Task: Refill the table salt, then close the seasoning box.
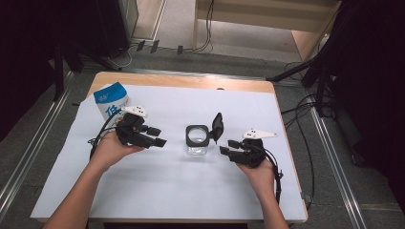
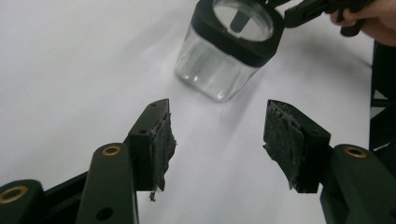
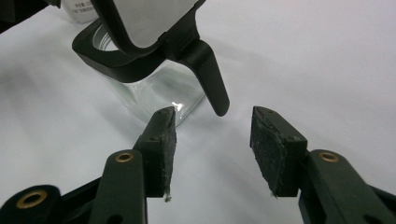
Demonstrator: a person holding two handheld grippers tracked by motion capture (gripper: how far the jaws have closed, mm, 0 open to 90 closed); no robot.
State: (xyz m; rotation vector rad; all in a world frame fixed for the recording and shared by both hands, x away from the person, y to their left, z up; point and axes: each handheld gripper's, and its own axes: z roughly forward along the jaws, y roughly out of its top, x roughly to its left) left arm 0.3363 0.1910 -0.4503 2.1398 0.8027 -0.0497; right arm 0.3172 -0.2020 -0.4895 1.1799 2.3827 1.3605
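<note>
Jar: the clear glass jar (image 1: 197, 141) with the black collar stands on the bench (image 1: 157, 183), between your two sets of jaws, its hinged lid (image 1: 217, 127) swung up and open.
Left gripper (image 1: 158, 136): jaws released and empty; the jar sits ahead of them, a little right of centre, near but apart.
Right gripper (image 1: 228, 147): jaws released, nothing between the pads; the lid's latch tab (image 3: 211, 77) hangs just ahead of the gap.
Step in hand: likely steadying the jar to work the lid. Centre your left jaws on the glass body below the collar and close gently, since glass will slip on the paper cover.
Right side advice: keep those jaws clear of the tab until the jar is held.
Milk carton (image 1: 111, 100): behind your left hand (image 1: 112, 150), well away from the jaws.
Hard to make out: whether the jar holds anything; the carton's print is too small to read.
</note>
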